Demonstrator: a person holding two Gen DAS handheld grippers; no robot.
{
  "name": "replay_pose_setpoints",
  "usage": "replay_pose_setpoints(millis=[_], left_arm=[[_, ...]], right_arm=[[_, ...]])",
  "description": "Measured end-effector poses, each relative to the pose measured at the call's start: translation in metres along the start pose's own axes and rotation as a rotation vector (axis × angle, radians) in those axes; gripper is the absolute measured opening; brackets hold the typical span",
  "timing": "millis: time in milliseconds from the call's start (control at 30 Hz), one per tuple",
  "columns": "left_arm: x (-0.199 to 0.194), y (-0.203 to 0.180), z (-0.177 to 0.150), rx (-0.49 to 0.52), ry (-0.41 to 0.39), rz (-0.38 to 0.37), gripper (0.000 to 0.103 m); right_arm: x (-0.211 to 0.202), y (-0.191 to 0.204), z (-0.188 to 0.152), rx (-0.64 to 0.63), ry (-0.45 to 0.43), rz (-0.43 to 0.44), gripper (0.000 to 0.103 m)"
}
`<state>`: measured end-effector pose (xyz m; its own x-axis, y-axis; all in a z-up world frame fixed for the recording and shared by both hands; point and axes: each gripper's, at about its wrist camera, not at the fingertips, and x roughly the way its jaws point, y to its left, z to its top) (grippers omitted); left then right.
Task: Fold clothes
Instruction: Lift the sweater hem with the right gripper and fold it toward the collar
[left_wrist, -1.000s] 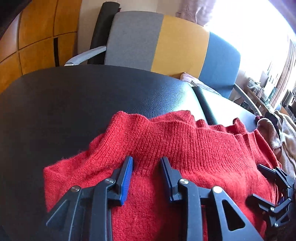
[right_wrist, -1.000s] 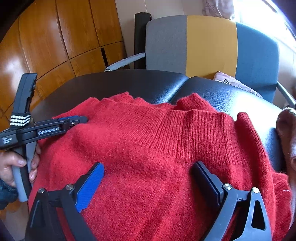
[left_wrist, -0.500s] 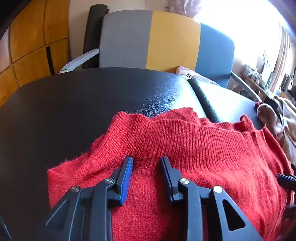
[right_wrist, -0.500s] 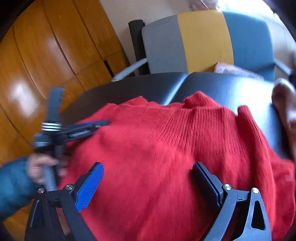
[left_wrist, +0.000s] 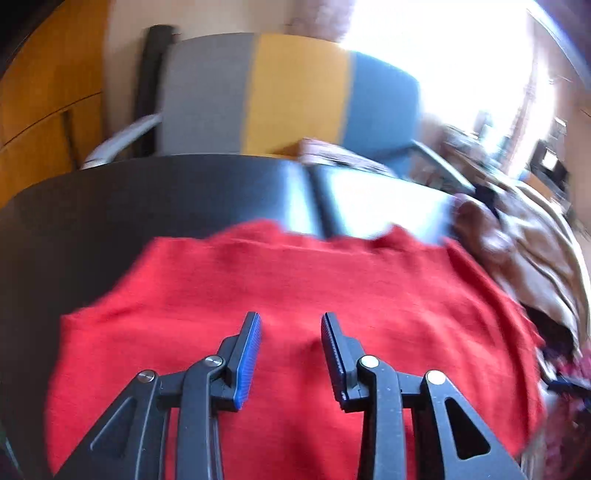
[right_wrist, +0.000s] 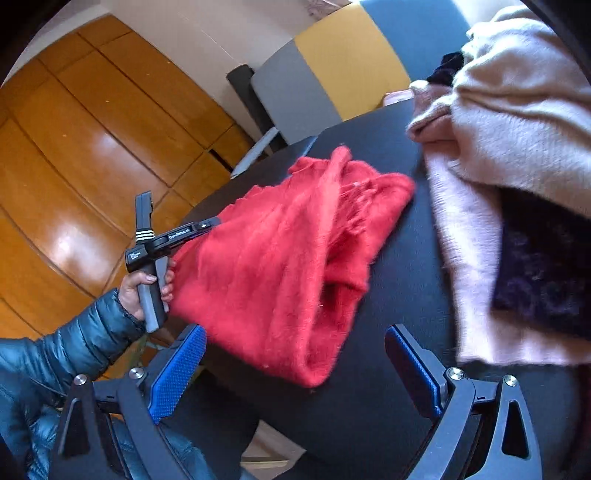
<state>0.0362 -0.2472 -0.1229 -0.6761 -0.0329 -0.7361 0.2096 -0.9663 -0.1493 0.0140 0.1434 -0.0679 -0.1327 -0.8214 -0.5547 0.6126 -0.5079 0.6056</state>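
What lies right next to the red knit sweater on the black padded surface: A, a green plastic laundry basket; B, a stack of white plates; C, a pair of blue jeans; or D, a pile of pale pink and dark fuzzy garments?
D: in the right wrist view, a pile of pale pink and dark fuzzy garments sits beside the red knit sweater on the black padded surface.

Black right claw (right_wrist: 293, 373), blue ribbed pads (right_wrist: 177, 373), silver screws, dark puffer sleeve (right_wrist: 70, 343)
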Motion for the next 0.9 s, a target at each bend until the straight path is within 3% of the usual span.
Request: replay_pose_setpoints(millis=[167, 267, 367, 433, 533, 633, 733, 900], left_arm=[[0.011, -0.051, -0.007, 0.110, 0.043, -0.112, 0.034], [0.022, -0.069, -0.012, 0.164, 0.056, -0.117, 0.034], [0.031, -0.077, -0.018, 0.193, 0.040, -0.113, 0.039], [0.035, -0.074, -0.022, 0.182, 0.028, -0.121, 0.040], [0.036, -0.076, -0.023, 0.190, 0.025, -0.138, 0.040], [0.036, -0.073, -0.025, 0.167, 0.013, -0.149, 0.040], [0.036, -0.071, -0.028, 0.136, -0.007, -0.150, 0.040], [0.035, -0.071, -0.030, 0.111, -0.033, -0.135, 0.040]], right_arm=[[0.047, 0.011, 0.015, -0.040, 0.083, 0.097, 0.099], [0.074, 0.016, 0.023, -0.037, 0.164, 0.182, 0.099], [0.090, 0.027, 0.022, -0.054, 0.313, 0.370, 0.099], [0.099, 0.038, 0.014, -0.125, 0.469, 0.427, 0.100], [0.098, 0.041, 0.012, -0.208, 0.626, 0.406, 0.100], [0.089, 0.028, 0.023, -0.221, 0.690, 0.331, 0.093], [0.072, 0.007, 0.028, -0.165, 0.643, 0.298, 0.090], [0.044, 0.012, 0.030, -0.163, 0.430, 0.077, 0.088]])
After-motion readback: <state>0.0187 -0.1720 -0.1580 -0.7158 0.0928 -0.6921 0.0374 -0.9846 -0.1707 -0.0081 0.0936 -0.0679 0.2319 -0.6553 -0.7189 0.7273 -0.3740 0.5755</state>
